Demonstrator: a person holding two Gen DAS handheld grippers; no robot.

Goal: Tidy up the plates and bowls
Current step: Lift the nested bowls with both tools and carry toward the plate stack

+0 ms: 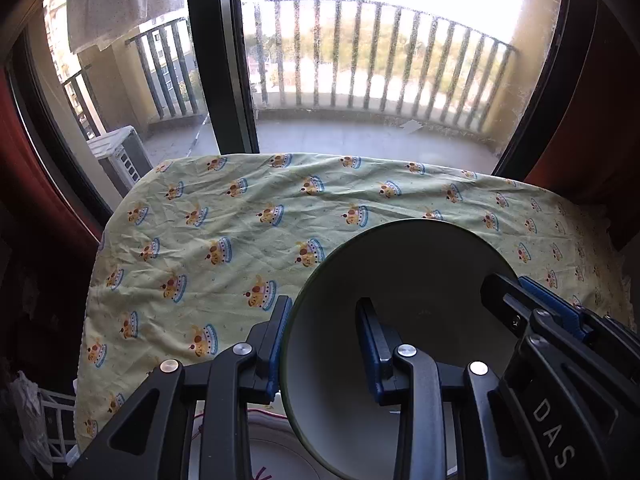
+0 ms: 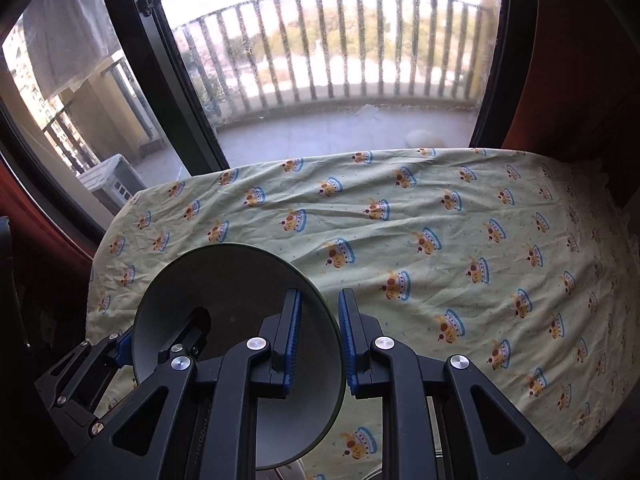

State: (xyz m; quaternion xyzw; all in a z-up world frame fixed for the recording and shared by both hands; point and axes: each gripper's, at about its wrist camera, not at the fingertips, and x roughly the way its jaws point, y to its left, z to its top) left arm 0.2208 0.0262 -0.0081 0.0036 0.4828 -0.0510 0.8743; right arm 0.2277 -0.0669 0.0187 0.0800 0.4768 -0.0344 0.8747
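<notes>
A bowl [image 1: 400, 272], pale grey inside with a dark green rim, hangs tilted above the table between both grippers. My left gripper [image 1: 324, 304] is shut on its left rim, one blue pad outside and one inside. My right gripper [image 1: 516, 284] clamps the opposite rim. In the right wrist view the same bowl [image 2: 232, 280] has my right gripper [image 2: 320, 294] shut on its right rim, and my left gripper [image 2: 160, 332] grips the far side. A white plate [image 1: 272, 456] with pink markings lies below the bowl, mostly hidden.
The table wears a pale green cloth [image 1: 240, 240] printed with cartoon crowns. Behind it are a large window [image 1: 360, 60] with a dark frame, and a balcony railing. Red curtains [image 1: 24, 160] hang at both sides. A white rack [image 1: 56, 420] stands low on the left.
</notes>
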